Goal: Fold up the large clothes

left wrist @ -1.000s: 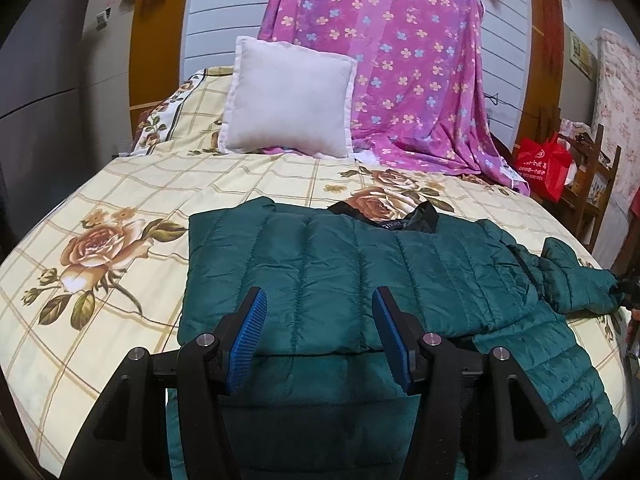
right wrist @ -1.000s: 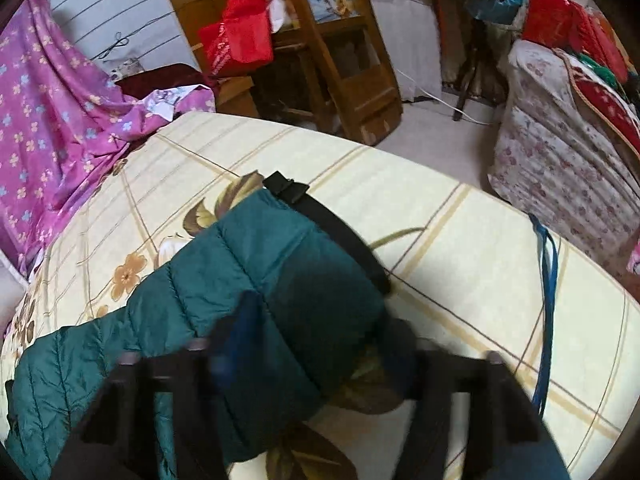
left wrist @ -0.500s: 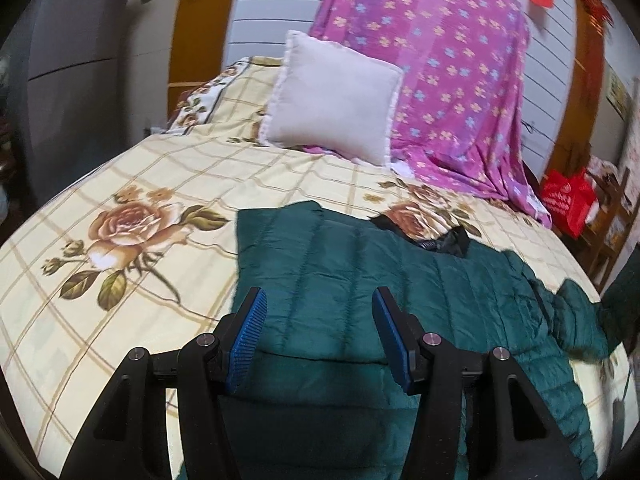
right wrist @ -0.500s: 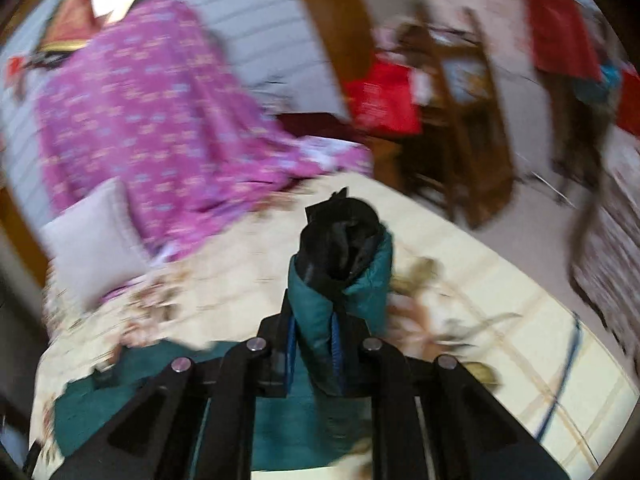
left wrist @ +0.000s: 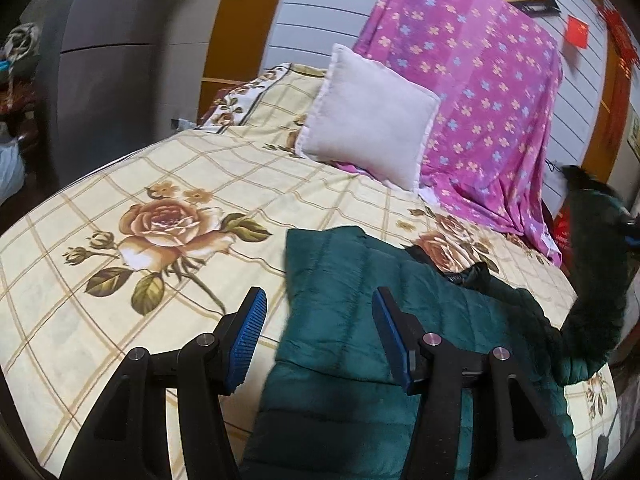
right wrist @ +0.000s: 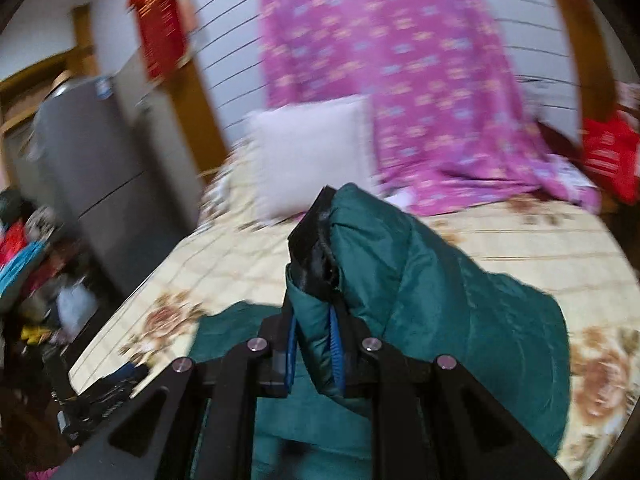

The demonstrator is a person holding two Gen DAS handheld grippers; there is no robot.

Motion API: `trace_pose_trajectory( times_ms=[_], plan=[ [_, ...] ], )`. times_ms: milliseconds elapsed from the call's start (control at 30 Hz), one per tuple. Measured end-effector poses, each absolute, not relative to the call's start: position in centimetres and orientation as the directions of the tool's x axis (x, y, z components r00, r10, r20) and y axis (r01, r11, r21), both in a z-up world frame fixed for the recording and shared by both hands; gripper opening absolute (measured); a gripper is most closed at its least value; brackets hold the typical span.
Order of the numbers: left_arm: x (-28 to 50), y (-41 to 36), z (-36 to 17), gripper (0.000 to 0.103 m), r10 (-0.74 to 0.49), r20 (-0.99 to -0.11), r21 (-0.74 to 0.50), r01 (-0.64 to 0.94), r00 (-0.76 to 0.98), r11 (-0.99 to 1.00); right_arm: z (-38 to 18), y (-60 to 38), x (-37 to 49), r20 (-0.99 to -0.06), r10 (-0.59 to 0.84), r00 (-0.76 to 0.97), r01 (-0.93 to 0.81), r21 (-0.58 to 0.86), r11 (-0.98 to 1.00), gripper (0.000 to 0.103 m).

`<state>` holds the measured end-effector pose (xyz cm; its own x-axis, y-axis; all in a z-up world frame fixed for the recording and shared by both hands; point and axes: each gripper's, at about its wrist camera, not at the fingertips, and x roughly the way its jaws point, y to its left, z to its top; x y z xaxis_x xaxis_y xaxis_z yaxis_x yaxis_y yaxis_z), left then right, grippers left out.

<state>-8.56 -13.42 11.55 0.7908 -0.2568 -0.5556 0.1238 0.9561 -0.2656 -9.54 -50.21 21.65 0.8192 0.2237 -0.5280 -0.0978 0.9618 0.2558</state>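
A dark green quilted jacket (left wrist: 360, 320) lies spread on the bed, collar toward the pillow. My left gripper (left wrist: 318, 340) hovers open over the jacket's left edge, nothing between its blue pads. My right gripper (right wrist: 314, 354) is shut on the jacket's sleeve (right wrist: 384, 280) near the black cuff (right wrist: 312, 248), which sticks up above the fingers. In the left wrist view the lifted sleeve (left wrist: 592, 280) hangs in the air at the far right, blurred. The rest of the jacket (right wrist: 224, 332) lies below the right gripper on the bed.
The bed carries a cream rose-print sheet (left wrist: 160, 240), a white pillow (left wrist: 368, 132) and a purple flowered blanket (left wrist: 480, 100) draped at the head. A grey cabinet (left wrist: 100, 80) stands left of the bed. A red bag (right wrist: 608, 156) sits at the right.
The right gripper closed on the sleeve end, lifted it off the bed and swung it left over the jacket. The left gripper shifted left along the jacket's edge, staying open.
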Motion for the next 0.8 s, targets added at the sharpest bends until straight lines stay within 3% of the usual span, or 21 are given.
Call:
trace_pose_trajectory(
  times_ms=[200,367,400,433,533,600,800],
  plan=[
    [-7.7,-11.6,11.1,0.036,-0.248,-0.572,-0.284,0.096,0.782,0.954,15.0,-40.4,-4.4,-0.607,0.361,0.708,-0.208,0.309,0.928,0.014],
    [-6.9,-10.9,10.4,0.036,-0.273,-0.582,-0.323,0.090,0.766,0.942,8.4,-36.1,-1.6,-0.713,0.391,0.582,-0.214,0.329,0.920,0.017],
    [-6.7,-11.0,10.3,0.036,-0.282,-0.584,-0.335,0.091,0.762,0.938,7.4,-36.1,-1.4,-0.737,0.399,0.545,-0.212,0.340,0.916,0.023],
    [-6.7,-11.0,10.3,0.036,-0.291,-0.582,-0.346,0.092,0.759,0.934,6.5,-36.0,-1.1,-0.753,0.429,0.498,-0.216,0.372,0.903,0.036],
    [-6.6,-11.5,10.2,0.037,-0.317,-0.577,-0.365,0.110,0.752,0.924,6.7,-37.2,-1.9,-0.727,0.486,0.484,-0.232,0.429,0.873,0.059],
    [-6.6,-11.9,10.0,0.039,-0.339,-0.579,-0.376,0.127,0.741,0.918,8.3,-38.5,-3.5,-0.700,0.497,0.514,-0.250,0.431,0.867,0.069],
    [-6.5,-14.3,9.4,0.049,-0.392,-0.588,-0.385,0.182,0.707,0.905,13.5,-46.3,-10.0,-0.662,0.424,0.617,-0.195,0.394,0.898,0.081]
  ],
)
